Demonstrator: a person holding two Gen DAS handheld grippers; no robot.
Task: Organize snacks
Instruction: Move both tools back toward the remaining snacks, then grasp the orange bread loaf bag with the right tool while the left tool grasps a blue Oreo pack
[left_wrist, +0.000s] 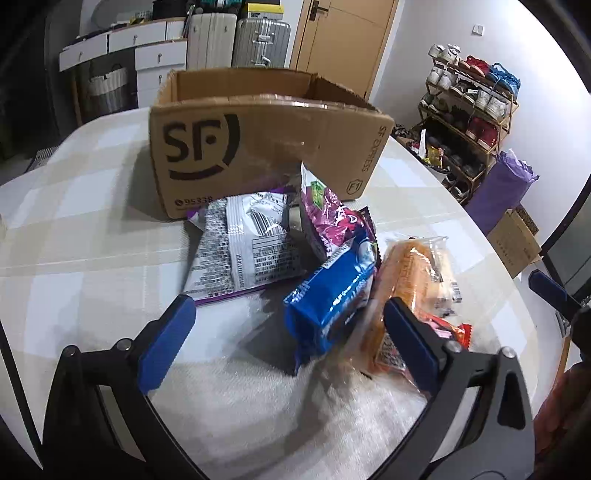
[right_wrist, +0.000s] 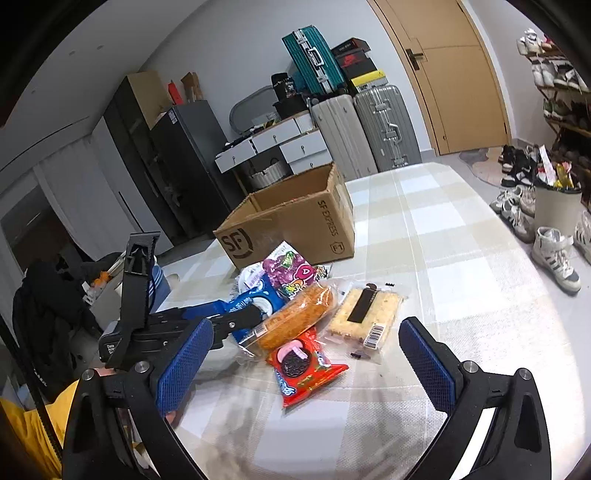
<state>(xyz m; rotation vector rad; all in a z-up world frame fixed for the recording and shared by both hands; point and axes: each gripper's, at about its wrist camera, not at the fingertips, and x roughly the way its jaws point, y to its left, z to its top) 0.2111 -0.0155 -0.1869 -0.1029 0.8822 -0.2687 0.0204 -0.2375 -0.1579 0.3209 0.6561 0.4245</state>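
While the open brown cardboard box (right_wrist: 295, 221), marked "SF EXPRESS", is seen with no snack inside, the pile of snack packets (left_wrist: 325, 266) is left on the checked tablecloth (right_wrist: 443, 240) beside it. Both the left gripper (left_wrist: 290, 314) and the right gripper (right_wrist: 306, 339) are held wide, with nothing gripped.

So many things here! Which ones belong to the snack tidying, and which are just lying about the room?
Part of the job:
- SF cardboard box
- blue cookie pack
- purple candy bag
- white snack bag
- orange bread packet
- red cookie pack
- pale cake packet

Just lying about:
- suitcases
- shoe rack
- drawer units
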